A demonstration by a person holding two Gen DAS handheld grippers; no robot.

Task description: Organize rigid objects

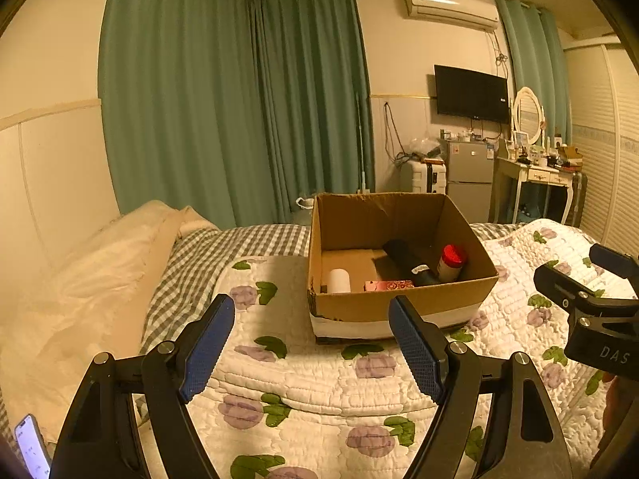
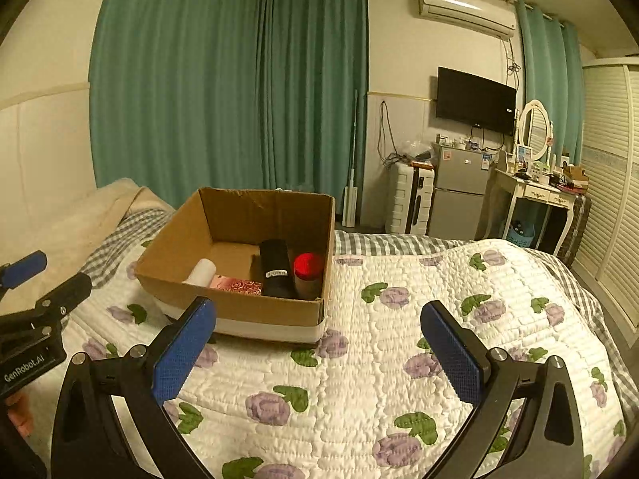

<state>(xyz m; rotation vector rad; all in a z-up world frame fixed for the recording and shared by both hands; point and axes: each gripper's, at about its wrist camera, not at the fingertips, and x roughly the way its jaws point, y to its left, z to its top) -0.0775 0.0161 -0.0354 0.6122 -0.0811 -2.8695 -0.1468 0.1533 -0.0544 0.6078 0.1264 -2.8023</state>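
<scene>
Four items lie in the cardboard box point(image 1: 403, 295) on the floral quilt point(image 1: 319, 379): white cylinder point(image 1: 338, 279), pink packet point(image 1: 389, 285), black tube point(image 1: 409, 261), red-capped jar point(image 1: 451, 263). Left gripper point(image 1: 311, 343), box at 12 o'clock, and right gripper point(image 2: 319, 351), box at 11, both gape empty

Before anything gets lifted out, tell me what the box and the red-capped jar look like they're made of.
Box: corrugated cardboard, matte brown, with a slightly ragged rim and a white band around its base.
Red-capped jar: cap looks like glossy plastic, since it catches a highlight; the body is shadowed, so plastic or glass cannot be told.
</scene>
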